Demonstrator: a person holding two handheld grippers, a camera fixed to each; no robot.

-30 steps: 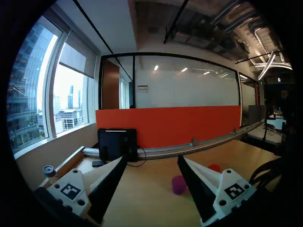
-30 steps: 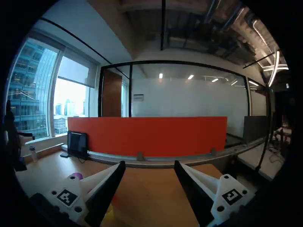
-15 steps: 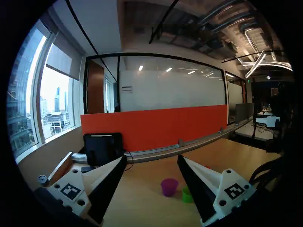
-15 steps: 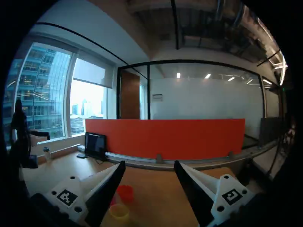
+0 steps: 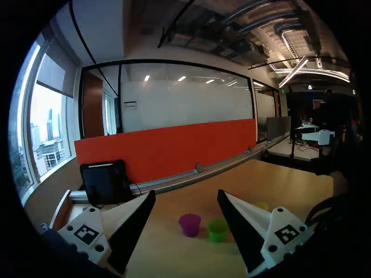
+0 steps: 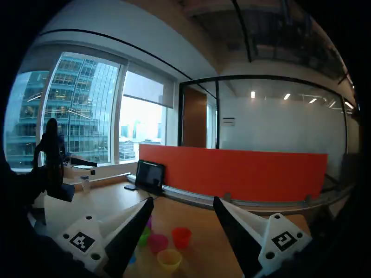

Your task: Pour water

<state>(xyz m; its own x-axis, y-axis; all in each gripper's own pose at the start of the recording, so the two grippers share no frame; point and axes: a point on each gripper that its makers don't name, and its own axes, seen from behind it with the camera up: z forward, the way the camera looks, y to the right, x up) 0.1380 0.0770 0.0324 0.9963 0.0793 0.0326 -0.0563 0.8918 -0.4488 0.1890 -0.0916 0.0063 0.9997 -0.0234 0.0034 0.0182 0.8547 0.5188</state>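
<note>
Small plastic cups stand in a cluster on the wooden desk. In the left gripper view a purple cup and a green cup sit side by side, and a yellow cup peeks over the right finger. My left gripper hangs open above and short of them, holding nothing. In the right gripper view I see a red cup, a pink cup and a yellow cup, with green and purple ones half hidden by the left finger. My right gripper is open and empty, above them.
An orange partition runs along the desk's far edge. A black screen leans against it near the window, seen as the black screen in the right gripper view. A small bottle stands on the window ledge. A dark shape rises at the left.
Both views have swung and dipped toward the desk. The purple and green cups have slid into the left gripper's gap. More cups now show between the right gripper's fingers.
</note>
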